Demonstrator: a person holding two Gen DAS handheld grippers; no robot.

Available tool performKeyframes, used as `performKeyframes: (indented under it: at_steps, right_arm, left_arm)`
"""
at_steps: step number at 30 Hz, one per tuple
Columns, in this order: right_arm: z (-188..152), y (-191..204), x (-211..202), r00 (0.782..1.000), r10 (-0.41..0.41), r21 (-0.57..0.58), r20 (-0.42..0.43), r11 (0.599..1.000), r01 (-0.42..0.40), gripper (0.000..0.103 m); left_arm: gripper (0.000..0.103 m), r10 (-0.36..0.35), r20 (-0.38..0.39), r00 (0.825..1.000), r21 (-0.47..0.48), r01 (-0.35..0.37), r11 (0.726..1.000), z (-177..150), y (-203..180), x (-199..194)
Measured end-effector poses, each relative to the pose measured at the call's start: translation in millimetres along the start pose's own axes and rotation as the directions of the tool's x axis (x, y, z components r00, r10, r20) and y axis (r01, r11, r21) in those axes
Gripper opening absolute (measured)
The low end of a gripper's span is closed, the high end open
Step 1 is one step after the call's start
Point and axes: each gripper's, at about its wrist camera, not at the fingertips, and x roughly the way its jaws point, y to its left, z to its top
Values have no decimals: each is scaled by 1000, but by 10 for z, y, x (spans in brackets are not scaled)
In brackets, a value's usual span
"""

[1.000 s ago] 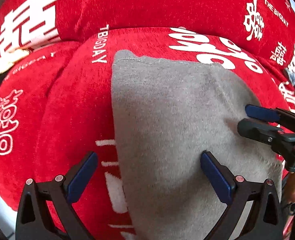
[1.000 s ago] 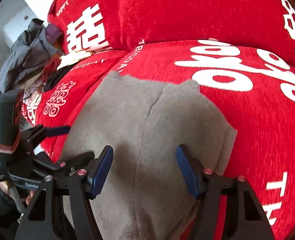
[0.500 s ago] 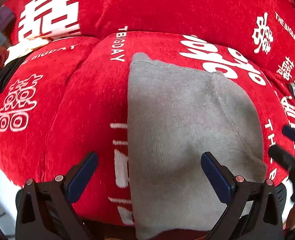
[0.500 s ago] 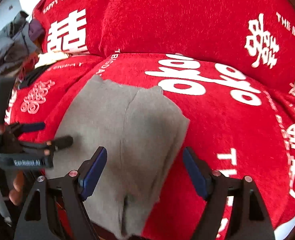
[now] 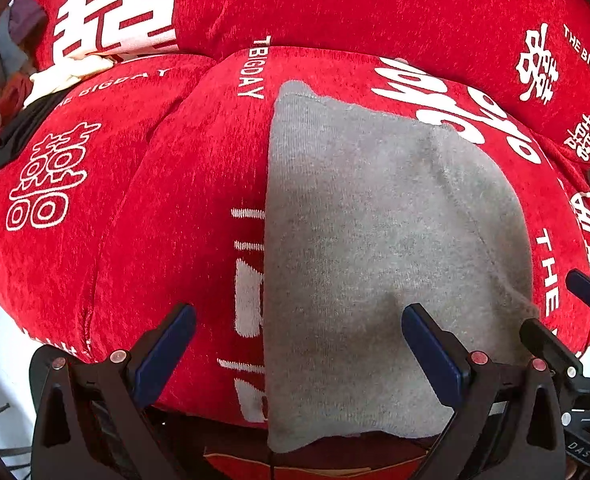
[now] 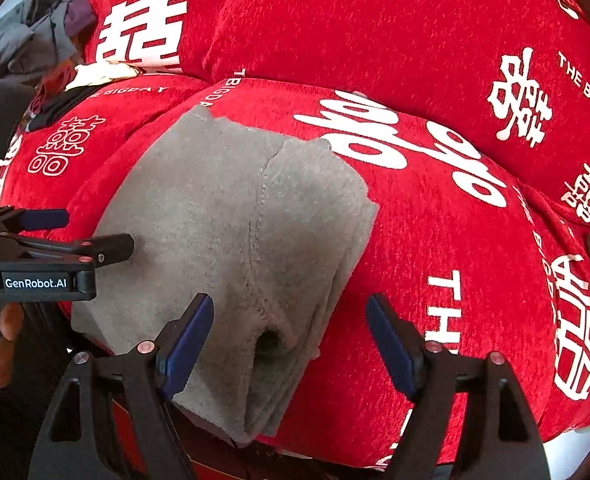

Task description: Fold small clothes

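A home living room, by the look of it: a sofa [image 6: 435,260] under a red wedding-print cover, with loose clothes [image 6: 27,44] heaped at its far left end.

Red printed sofa cushions [image 5: 175,208], heap of clothes [image 6: 27,40] at far left

Folded grey garment [image 6: 231,240] lies on red cushion [image 6: 435,264]; right gripper [image 6: 291,344] open.

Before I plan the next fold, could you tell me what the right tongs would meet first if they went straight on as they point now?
Most likely the folded grey garment on the red sofa cushion. The right tongs stand open and empty, aimed at its right-hand folded edge; depth is unclear, so red fabric beside it is possible.
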Motion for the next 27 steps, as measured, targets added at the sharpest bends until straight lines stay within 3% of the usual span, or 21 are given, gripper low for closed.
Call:
performKeyframes:
  at_steps: [27]
  right_arm:
    - [9,175,-54,1000,-17,-41,-1,999,17,81]
  left_arm:
    - [103,-36,-17,999,15,37,999,-19,-13,-3]
